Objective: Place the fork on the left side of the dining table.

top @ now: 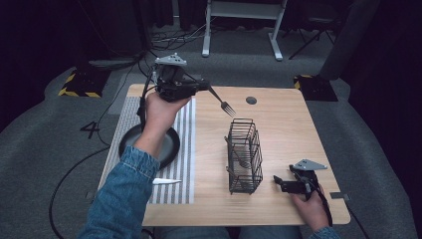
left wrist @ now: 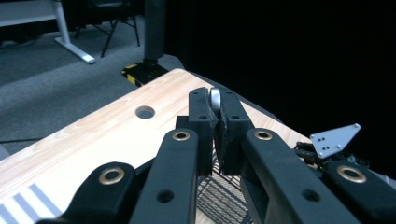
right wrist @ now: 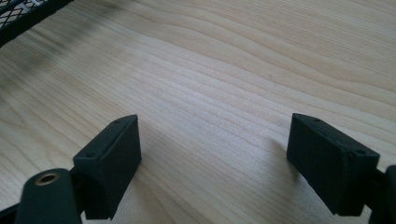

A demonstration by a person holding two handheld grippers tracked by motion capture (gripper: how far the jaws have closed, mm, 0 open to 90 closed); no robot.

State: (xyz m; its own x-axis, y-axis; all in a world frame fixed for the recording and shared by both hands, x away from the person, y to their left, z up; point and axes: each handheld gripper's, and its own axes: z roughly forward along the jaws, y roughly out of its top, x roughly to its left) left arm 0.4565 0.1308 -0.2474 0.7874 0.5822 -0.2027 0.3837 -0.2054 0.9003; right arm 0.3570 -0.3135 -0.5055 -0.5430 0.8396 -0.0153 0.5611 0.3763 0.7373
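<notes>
Above the far left of the table (top: 278,107), the left gripper (top: 201,85) pinches a fork (top: 222,103) by its handle.
The fork is light, stiff and slippery, hanging over the wire basket (top: 245,155); the right gripper (top: 279,182) rests open, near right.

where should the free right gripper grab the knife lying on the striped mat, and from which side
Grip the knife across its handle, the end toward the person's sleeve, not the pointed tip. It lies flat on the striped mat with its length running left to right, so coming straight down from above with the fingers on its two long edges looks best. The right gripper is open on the table.
</notes>
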